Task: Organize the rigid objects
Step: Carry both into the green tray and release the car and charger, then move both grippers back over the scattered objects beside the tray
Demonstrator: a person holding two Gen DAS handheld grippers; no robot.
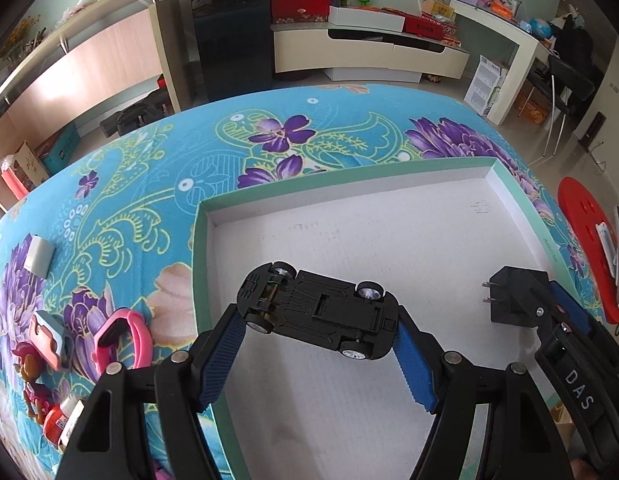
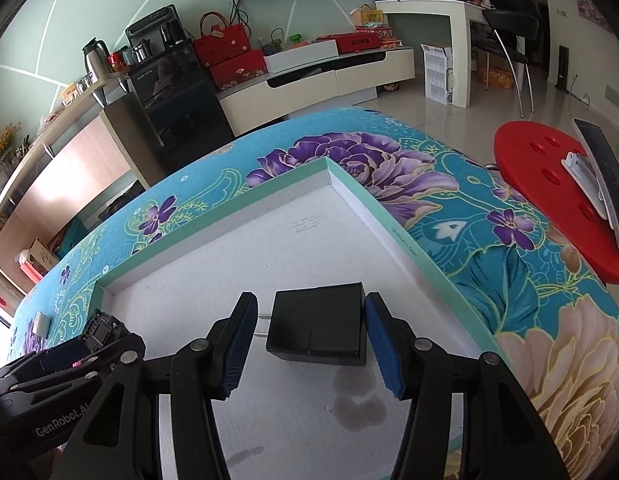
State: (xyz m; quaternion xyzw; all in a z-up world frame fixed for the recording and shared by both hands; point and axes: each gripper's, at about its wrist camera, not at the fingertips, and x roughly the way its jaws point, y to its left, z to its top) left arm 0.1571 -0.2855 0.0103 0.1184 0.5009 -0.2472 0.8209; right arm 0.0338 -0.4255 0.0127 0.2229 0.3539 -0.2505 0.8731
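My left gripper [image 1: 317,316] is shut on a black toy car [image 1: 317,310], held upside down with its wheels up, over the white floor of a shallow mint-edged box [image 1: 197,264]. My right gripper [image 2: 311,330] straddles a black plug adapter [image 2: 317,328] inside the box [image 2: 373,208]; the right pad touches it, the left pad stands off by the prongs. The adapter [image 1: 513,296] and right gripper also show at the right of the left wrist view. The left gripper and car end [image 2: 97,330] show at the lower left of the right wrist view.
On the floral cloth [image 1: 149,168] left of the box lie a white charger [image 1: 39,258], a pink watch [image 1: 123,338], a pink-and-grey toy [image 1: 51,338], a figurine [image 1: 29,372] and a glue bottle [image 1: 63,422]. A red stool [image 2: 549,184] stands at the right.
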